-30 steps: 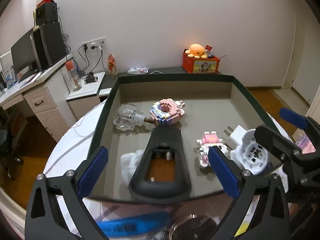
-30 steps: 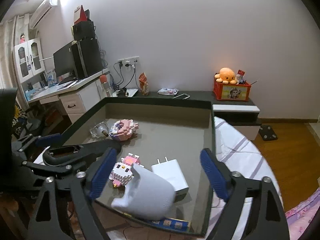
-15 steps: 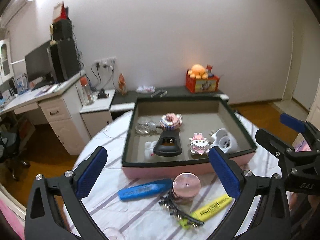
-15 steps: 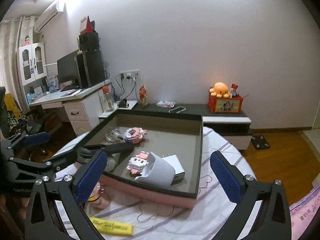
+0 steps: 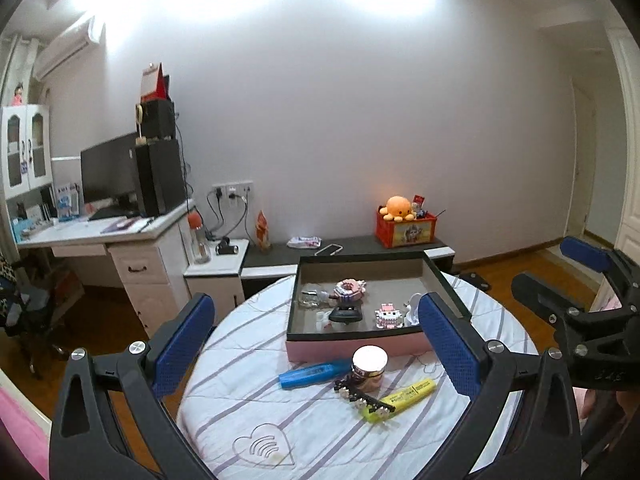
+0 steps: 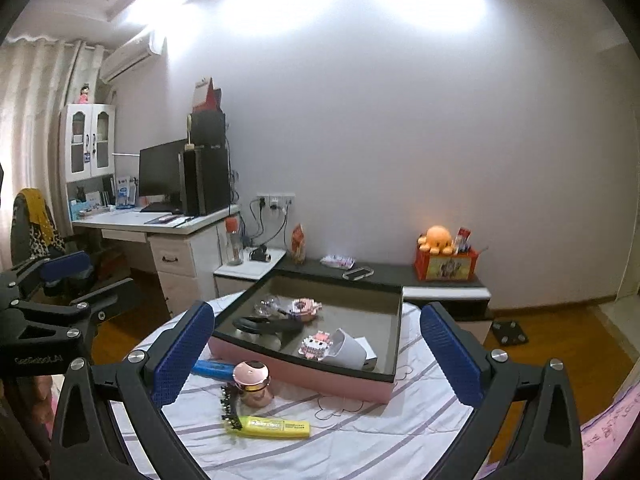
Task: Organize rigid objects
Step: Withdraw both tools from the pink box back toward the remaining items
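Both my claws, left claw (image 5: 316,348) and right claw (image 6: 316,354), are released and empty. Several items sit in the box (image 5: 360,336) at frame centre; blue marker (image 5: 314,373), pink jar (image 5: 369,366), hair clip (image 5: 364,398) and yellow highlighter (image 5: 404,398) remain on the bench (image 5: 248,420).

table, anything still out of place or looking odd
Four things lie loose on the table outside the box: blue marker, yellow highlighter, black hair clip and pink jar. Nothing is spilled or damaged.
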Available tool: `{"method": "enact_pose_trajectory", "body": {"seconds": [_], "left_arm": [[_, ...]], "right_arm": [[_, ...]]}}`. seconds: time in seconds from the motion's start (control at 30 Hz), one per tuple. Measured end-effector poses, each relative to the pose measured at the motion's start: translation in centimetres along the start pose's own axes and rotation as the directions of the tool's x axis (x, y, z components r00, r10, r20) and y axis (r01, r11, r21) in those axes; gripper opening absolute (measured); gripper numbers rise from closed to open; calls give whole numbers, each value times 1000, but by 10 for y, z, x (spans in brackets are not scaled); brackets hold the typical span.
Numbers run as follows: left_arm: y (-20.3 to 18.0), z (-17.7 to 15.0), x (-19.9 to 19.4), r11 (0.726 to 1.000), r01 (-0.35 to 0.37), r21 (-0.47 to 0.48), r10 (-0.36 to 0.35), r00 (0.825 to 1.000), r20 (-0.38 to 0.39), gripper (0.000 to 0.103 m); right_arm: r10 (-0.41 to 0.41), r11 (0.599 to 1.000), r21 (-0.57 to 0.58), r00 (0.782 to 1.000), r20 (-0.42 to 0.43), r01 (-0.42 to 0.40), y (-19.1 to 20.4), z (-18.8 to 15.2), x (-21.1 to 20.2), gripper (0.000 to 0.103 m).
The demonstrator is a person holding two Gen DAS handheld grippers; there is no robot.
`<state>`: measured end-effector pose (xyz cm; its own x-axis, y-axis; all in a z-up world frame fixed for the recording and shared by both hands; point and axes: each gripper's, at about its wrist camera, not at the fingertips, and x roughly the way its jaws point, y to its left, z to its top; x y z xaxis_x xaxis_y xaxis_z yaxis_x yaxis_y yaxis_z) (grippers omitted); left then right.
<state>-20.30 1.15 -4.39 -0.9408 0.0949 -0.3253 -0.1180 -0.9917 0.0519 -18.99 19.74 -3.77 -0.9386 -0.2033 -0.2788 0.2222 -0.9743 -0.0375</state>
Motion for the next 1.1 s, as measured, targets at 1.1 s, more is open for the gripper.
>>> {"method": "enact_pose_trajectory", "body": {"seconds": [1.1], "left_arm": [[6, -33, 0, 999, -6, 37, 11, 991, -134, 103]], "right_arm": [[0, 1000, -24, 994, -112, -3, 10, -25, -10, 103]]}}
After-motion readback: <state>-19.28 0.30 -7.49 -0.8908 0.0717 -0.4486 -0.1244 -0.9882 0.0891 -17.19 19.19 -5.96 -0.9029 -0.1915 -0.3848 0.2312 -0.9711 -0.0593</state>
